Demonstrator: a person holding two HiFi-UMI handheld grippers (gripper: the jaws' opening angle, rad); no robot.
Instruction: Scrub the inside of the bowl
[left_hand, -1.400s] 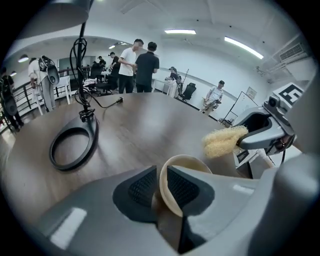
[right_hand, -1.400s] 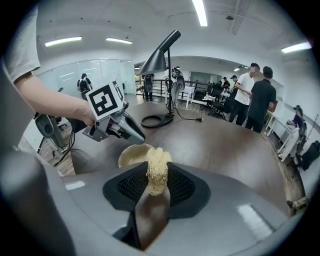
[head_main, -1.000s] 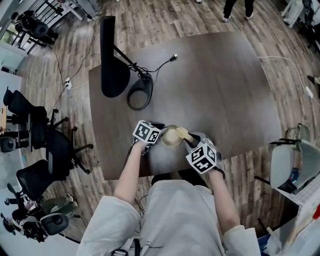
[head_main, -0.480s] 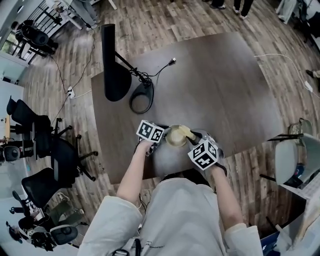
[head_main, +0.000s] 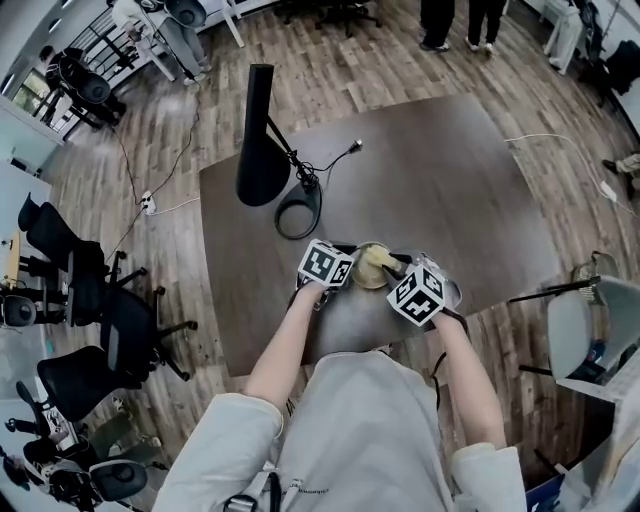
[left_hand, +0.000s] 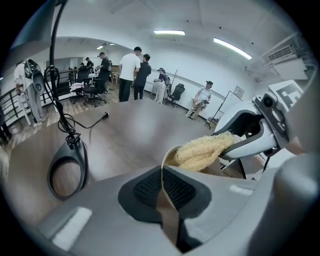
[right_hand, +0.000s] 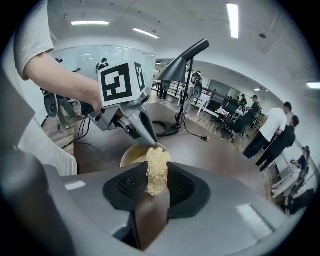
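A small tan bowl (head_main: 368, 268) stands near the front edge of the dark table (head_main: 440, 190). My left gripper (head_main: 347, 268) is shut on the bowl's left rim; in the left gripper view the thin rim (left_hand: 166, 165) runs between the pads of the left gripper (left_hand: 165, 189). My right gripper (head_main: 394, 269) is shut on a pale fibrous scrubber (right_hand: 156, 170), which reaches into the bowl (right_hand: 134, 153) from the right. In the left gripper view the scrubber (left_hand: 204, 150) lies over the bowl's far edge. The right gripper (right_hand: 156, 184) faces the left gripper (right_hand: 142, 131).
A black desk lamp (head_main: 262, 135) with a ring base (head_main: 298, 214) and a loose plug (head_main: 351, 147) stands at the table's back left. A white cable (head_main: 548, 138) crosses the right corner. Office chairs (head_main: 95, 300) are at the left, and people stand beyond the table.
The head view has shifted, so the table and lamp sit higher and further right in the frame. Both grippers keep their holds, and the scrubber stays in the bowl.
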